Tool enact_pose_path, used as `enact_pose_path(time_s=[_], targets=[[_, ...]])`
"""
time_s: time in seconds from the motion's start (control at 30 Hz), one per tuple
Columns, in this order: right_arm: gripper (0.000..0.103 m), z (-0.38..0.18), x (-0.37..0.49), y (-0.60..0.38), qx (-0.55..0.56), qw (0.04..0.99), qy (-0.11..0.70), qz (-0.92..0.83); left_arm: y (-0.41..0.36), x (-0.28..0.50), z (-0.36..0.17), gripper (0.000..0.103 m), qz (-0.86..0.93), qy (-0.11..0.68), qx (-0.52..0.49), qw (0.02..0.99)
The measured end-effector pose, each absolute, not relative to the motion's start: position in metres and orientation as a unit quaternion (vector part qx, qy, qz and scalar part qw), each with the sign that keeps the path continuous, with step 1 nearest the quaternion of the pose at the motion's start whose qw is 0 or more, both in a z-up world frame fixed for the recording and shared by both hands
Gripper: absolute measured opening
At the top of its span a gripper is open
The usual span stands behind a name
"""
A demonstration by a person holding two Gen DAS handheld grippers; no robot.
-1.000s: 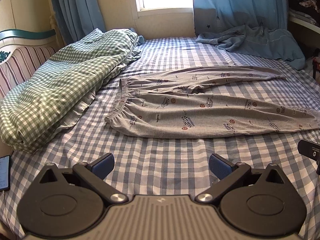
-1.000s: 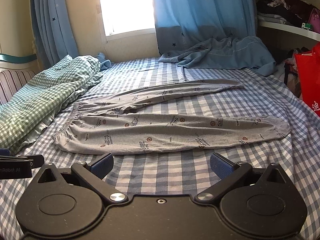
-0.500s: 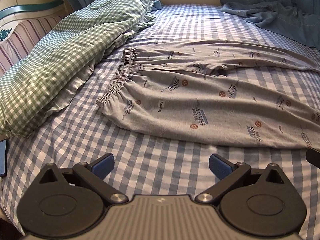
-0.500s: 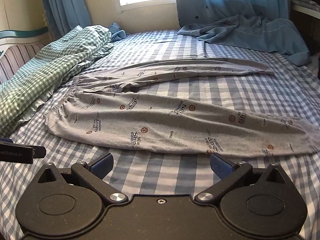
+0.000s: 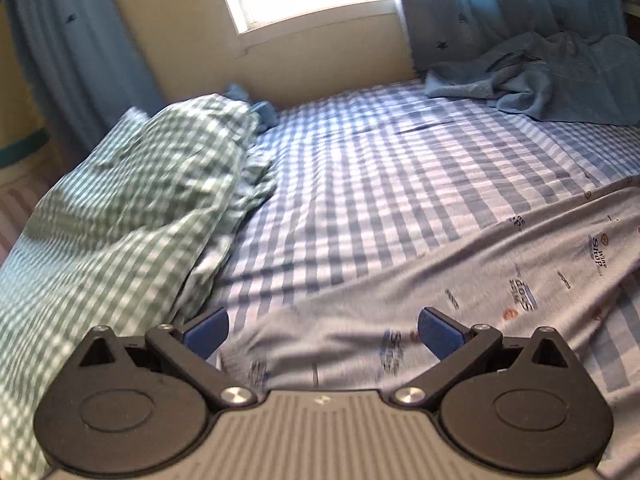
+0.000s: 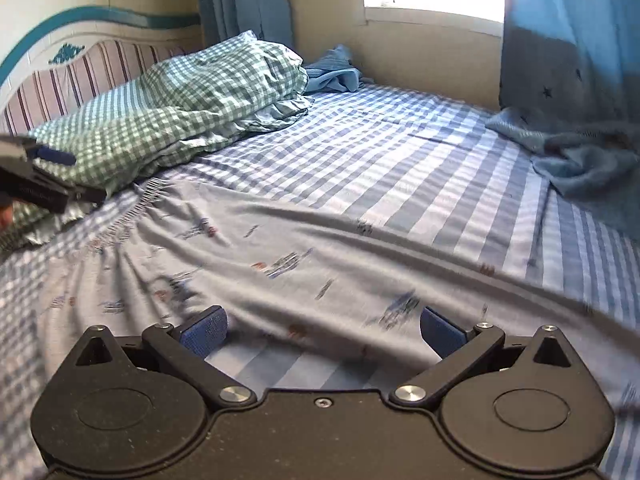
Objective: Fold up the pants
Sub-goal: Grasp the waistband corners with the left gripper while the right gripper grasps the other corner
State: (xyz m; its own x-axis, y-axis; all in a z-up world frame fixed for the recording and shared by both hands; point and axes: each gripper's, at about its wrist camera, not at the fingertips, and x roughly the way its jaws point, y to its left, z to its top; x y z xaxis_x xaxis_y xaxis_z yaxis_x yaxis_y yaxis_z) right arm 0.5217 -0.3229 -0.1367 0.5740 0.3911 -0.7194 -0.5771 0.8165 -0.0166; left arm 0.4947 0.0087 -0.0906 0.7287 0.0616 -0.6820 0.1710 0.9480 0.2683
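Your left gripper (image 5: 322,330) has its blue pads (image 5: 208,328) spread wide, low over the waist end of the pants (image 5: 460,276); the grey cloth runs from between the pads off toward 3 o'clock. Nothing is pinched. Your right gripper (image 6: 322,326) is spread just as wide, its pads (image 6: 204,330) at the near edge of the pants (image 6: 304,256), which lie flat across the checked bedsheet (image 6: 400,156) with the gathered waistband (image 6: 136,208) at 10 o'clock. In the right wrist view your left gripper (image 6: 44,184) shows at 9 o'clock, beside that waistband.

Printed on the pants you can read "wine Shop" (image 5: 598,250); the other prints are blurred. A green checked quilt (image 5: 120,216) is heaped at 9 o'clock, a blue blanket (image 5: 540,80) at 1 o'clock under the curtain (image 6: 572,28).
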Motion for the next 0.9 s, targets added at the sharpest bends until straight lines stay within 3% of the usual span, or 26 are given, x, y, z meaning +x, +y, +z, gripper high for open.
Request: enact_pose_path(time_s=[0.23, 0.4, 0.53, 0.63, 0.7, 0.77, 0.8, 0.9], targets=[[0.101, -0.178, 0.661, -0.336, -0.205, 0.843, 0.408, 0.284, -0.019, 0.614, -0.166, 0.098, -0.170, 0.395, 0.258, 0.865], [0.081, -0.200, 0.704, -0.355, -0.140, 0.803, 0.470, 0.339, -0.031, 0.647, -0.192, 0.081, -0.242, 0.440, 0.241, 0.830], [0.067, -0.207, 0.701, -0.355, -0.159, 0.774, 0.484, 0.374, -0.035, 0.654, -0.207, 0.077, -0.290, 0.478, 0.243, 0.793], [0.040, -0.217, 0.699, -0.353, -0.188, 0.760, 0.496, 0.376, -0.037, 0.661, -0.211, 0.054, -0.310, 0.503, 0.218, 0.777], [0.033, -0.216, 0.699, -0.354, -0.177, 0.763, 0.494, 0.379, -0.036, 0.665, -0.211, 0.010, -0.312, 0.520, 0.194, 0.771], [0.005, -0.215, 0.697, -0.352, -0.184, 0.765, 0.490, 0.376, -0.036, 0.663, -0.211, 0.001, -0.296, 0.527, 0.198, 0.772], [0.000, -0.214, 0.696, -0.351, -0.190, 0.768, 0.488, 0.370, -0.039, 0.660, -0.210, 0.000, -0.290, 0.525, 0.204, 0.774], [0.000, -0.206, 0.697, -0.351, -0.190, 0.775, 0.482, 0.362, -0.047, 0.652, -0.200, 0.000, -0.277, 0.500, 0.232, 0.788]])
